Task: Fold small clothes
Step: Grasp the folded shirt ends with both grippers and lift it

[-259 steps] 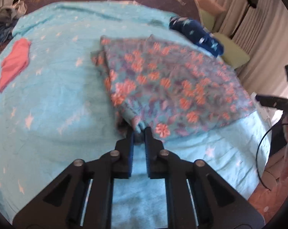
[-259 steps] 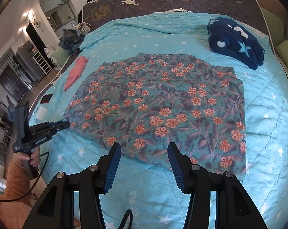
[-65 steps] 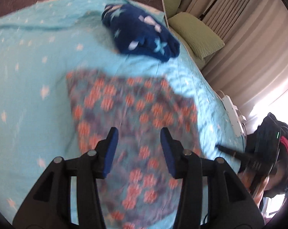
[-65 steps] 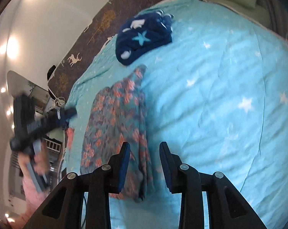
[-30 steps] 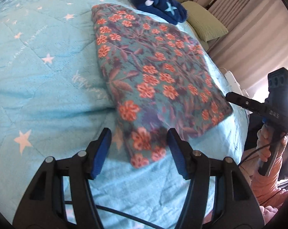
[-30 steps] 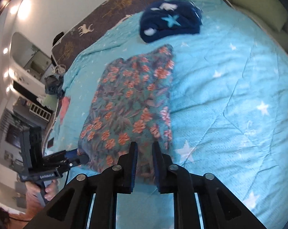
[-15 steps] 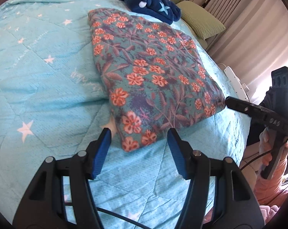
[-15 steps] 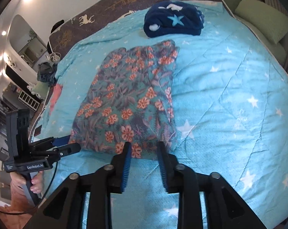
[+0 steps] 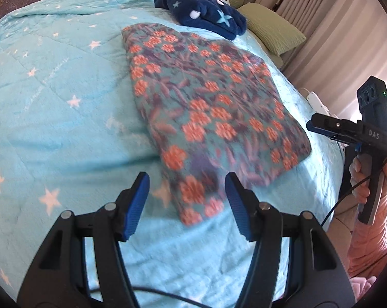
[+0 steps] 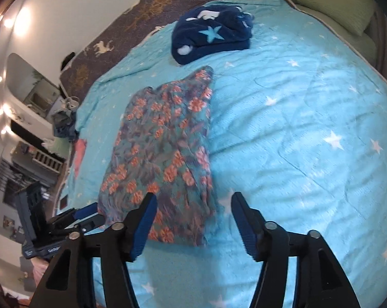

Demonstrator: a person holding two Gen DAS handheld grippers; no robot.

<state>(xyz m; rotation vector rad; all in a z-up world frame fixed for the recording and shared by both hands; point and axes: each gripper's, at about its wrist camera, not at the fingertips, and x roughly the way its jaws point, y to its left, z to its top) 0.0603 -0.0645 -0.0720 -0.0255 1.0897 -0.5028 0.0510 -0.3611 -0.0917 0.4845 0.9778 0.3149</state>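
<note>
Bed quilt [image 9: 52, 118]: turquoise, star-printed, quilted; covers the whole work surface. Soft and yielding. Risk: a low jaw approach may pinch quilt together with garment, dragging the bedding and spoiling the fold.

Floral garment [image 9: 208, 107]: teal cloth with orange flowers, lying folded into a long rectangle on the quilt, near corner towards the left gripper. In the right wrist view it [image 10: 165, 148] runs away from the camera with stacked layers showing along its right edge. Risk: those layers are loose; gripping only the top one would likely peel the stack open, and a lopsided lift by one gripper could skew the edges.

Navy star-print fleece [image 10: 214, 33]: bundled beyond the far end of the floral garment, just beside it. Risk: a fold carried too far up the bed might land on it.

Green cushion [image 9: 273, 28]: off the bed's far right side; no likely interference.

Left gripper [image 9: 187, 202]: jaws wide, empty, straddling the near corner of the garment in view without visible contact.

Right gripper [image 10: 193, 217]: jaws wide, empty, poised above the garment's near end; its contact with cloth cannot be told. Seen from the left wrist view, at the bed's right edge, its jaws appear narrower.
</note>
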